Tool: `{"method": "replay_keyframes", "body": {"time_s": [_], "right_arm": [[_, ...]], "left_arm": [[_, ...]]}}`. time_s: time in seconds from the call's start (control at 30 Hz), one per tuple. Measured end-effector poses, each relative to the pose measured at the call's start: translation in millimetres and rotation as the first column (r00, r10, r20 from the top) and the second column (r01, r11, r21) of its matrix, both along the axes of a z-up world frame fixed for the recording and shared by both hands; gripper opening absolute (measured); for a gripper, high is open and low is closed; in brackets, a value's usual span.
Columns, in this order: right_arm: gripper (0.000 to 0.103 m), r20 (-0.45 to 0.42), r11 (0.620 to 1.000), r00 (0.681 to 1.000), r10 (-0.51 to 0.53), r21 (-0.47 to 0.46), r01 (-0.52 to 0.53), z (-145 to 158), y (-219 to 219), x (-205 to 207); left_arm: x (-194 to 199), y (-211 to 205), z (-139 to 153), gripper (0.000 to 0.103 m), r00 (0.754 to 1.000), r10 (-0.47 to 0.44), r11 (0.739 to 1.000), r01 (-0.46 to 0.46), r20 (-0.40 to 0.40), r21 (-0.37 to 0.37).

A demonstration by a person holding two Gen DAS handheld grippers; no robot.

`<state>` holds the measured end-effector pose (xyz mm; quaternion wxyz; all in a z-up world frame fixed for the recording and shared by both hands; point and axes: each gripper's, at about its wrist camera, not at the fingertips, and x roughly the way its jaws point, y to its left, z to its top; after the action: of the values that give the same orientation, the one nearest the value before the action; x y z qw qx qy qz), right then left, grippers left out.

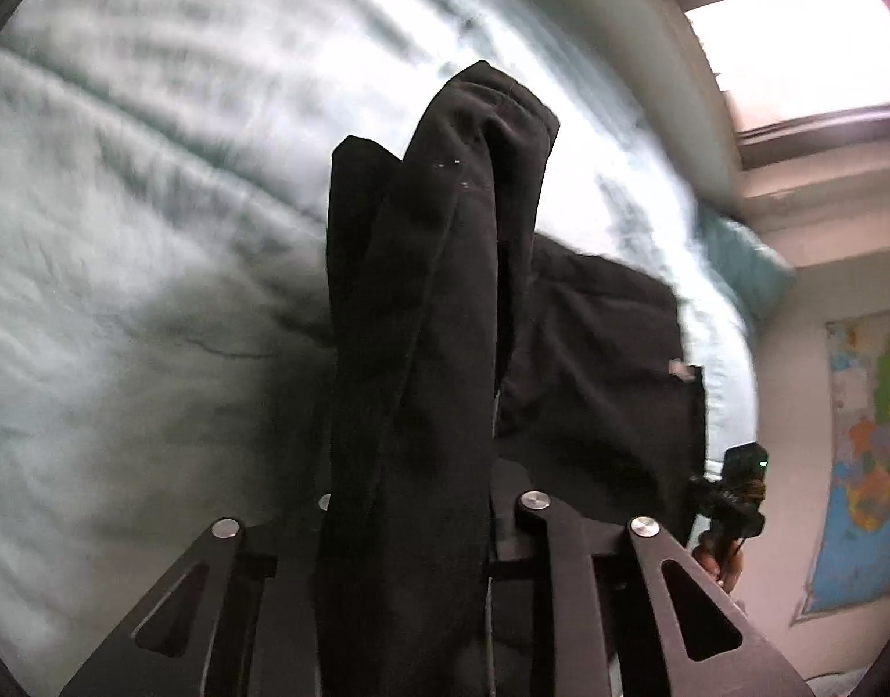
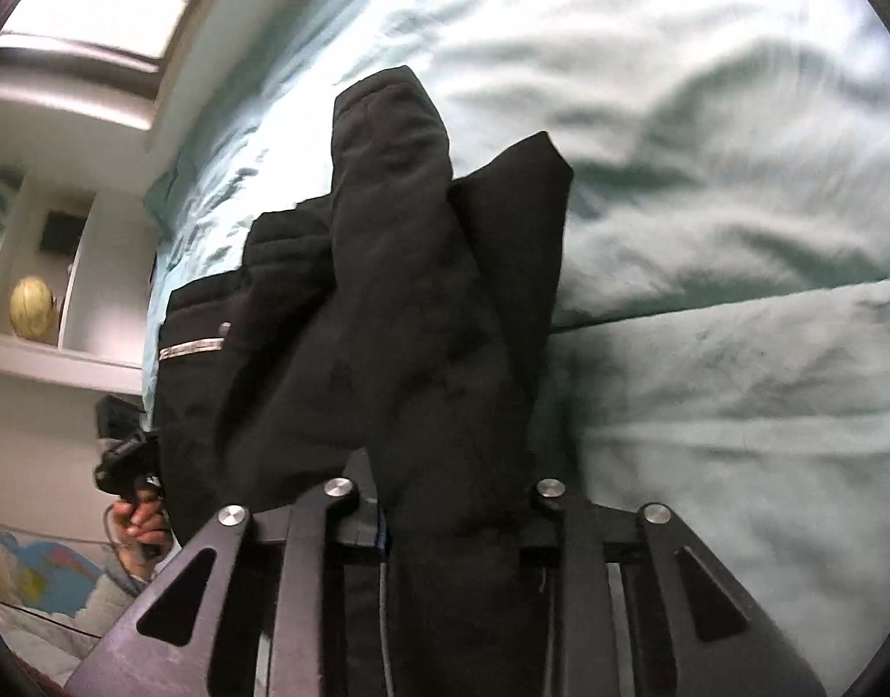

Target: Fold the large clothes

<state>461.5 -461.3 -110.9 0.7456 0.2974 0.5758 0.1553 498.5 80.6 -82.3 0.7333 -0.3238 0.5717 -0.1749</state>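
A large black garment (image 1: 422,313) hangs in the air above a pale green bedspread (image 1: 125,232). My left gripper (image 1: 410,523) is shut on a bunched edge of it; the fabric drapes over and hides the fingertips. My right gripper (image 2: 451,499) is shut on another bunched edge of the same black garment (image 2: 422,302), fingertips also hidden. The garment has a grey reflective strip (image 2: 192,347). Each gripper shows in the other's view, held by a hand: the right one at the left wrist view's right edge (image 1: 729,499), the left one at the right wrist view's left edge (image 2: 125,459).
The bedspread (image 2: 735,232) fills most of both views, wrinkled. A bright window (image 1: 793,52) and a wall map (image 1: 869,453) are to one side. White shelves with a yellow globe (image 2: 31,306) stand beside the bed.
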Motion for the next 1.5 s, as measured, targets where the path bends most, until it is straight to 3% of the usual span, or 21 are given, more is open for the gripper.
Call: {"method": "replay_keyframes", "body": {"time_s": [0.1, 0.27, 0.53, 0.63, 0.73, 0.93, 1.0, 1.07, 1.13, 1.23, 1.33, 1.37, 1.4, 1.5], "right_arm": [[0.026, 0.067, 1.0, 0.998, 0.018, -0.013, -0.017, 39, 16, -13], [0.025, 0.181, 0.993, 0.98, 0.078, -0.105, -0.059, 111, 51, -56], [0.024, 0.252, 0.981, 0.963, 0.096, -0.186, -0.049, 194, 55, -141], [0.024, 0.219, 0.975, 0.97, 0.105, -0.213, -0.058, 201, 53, -164], [0.024, 0.167, 0.969, 0.98, 0.11, -0.237, -0.069, 193, 53, -187], [0.021, 0.033, 0.973, 0.997, 0.071, -0.224, -0.062, 137, 41, -215], [0.021, 0.011, 0.98, 0.999, 0.048, -0.194, -0.045, 123, 33, -223], [0.021, -0.006, 0.971, 1.0, 0.024, -0.239, -0.024, 113, 26, -222], [0.021, -0.028, 0.977, 0.999, -0.028, -0.21, 0.021, 101, 15, -219], [0.024, -0.055, 0.975, 0.996, -0.069, -0.215, 0.056, 89, 11, -216], [0.034, -0.1, 0.966, 0.989, -0.108, -0.244, 0.081, 78, 8, -216], [0.048, -0.121, 0.965, 0.985, -0.125, -0.245, 0.092, 74, 7, -216], [0.055, -0.144, 0.962, 0.979, -0.143, -0.254, 0.103, 72, 0, -219], [0.057, -0.144, 0.941, 0.97, -0.196, -0.306, 0.145, 75, -20, -235]], "left_arm": [[-16, -13, 48, 0.022, 0.992, -0.034, 0.999, 0.039, 0.123, -0.036], [-53, -43, 126, 0.022, 0.951, -0.112, 0.993, 0.116, 0.288, 0.004], [-126, -29, 183, 0.022, 0.917, -0.131, 0.989, 0.148, 0.376, -0.017], [-149, -28, 180, 0.022, 0.923, -0.15, 0.986, 0.168, 0.355, -0.02], [-169, -26, 159, 0.022, 0.94, -0.166, 0.982, 0.184, 0.299, -0.032], [-198, -28, 84, 0.023, 0.979, -0.171, 0.984, 0.175, 0.112, -0.029], [-202, -22, 58, 0.023, 0.989, -0.139, 0.99, 0.14, 0.05, -0.015], [-205, -2, 32, 0.026, 0.998, -0.055, 0.998, 0.054, -0.011, -0.045], [-205, 19, 5, 0.03, 0.996, 0.024, 0.996, -0.032, -0.088, -0.089], [-206, 35, -21, 0.037, 0.982, 0.079, 0.993, -0.093, -0.172, -0.072], [-207, 41, -21, 0.04, 0.977, 0.079, 0.992, -0.096, -0.196, -0.08], [-208, 44, -17, 0.04, 0.977, 0.068, 0.994, -0.084, -0.2, -0.072], [-209, 48, -12, 0.04, 0.979, 0.063, 0.996, -0.074, -0.193, -0.052], [-213, 67, 11, 0.04, 0.986, 0.091, 0.996, -0.088, -0.137, 0.028]]}}
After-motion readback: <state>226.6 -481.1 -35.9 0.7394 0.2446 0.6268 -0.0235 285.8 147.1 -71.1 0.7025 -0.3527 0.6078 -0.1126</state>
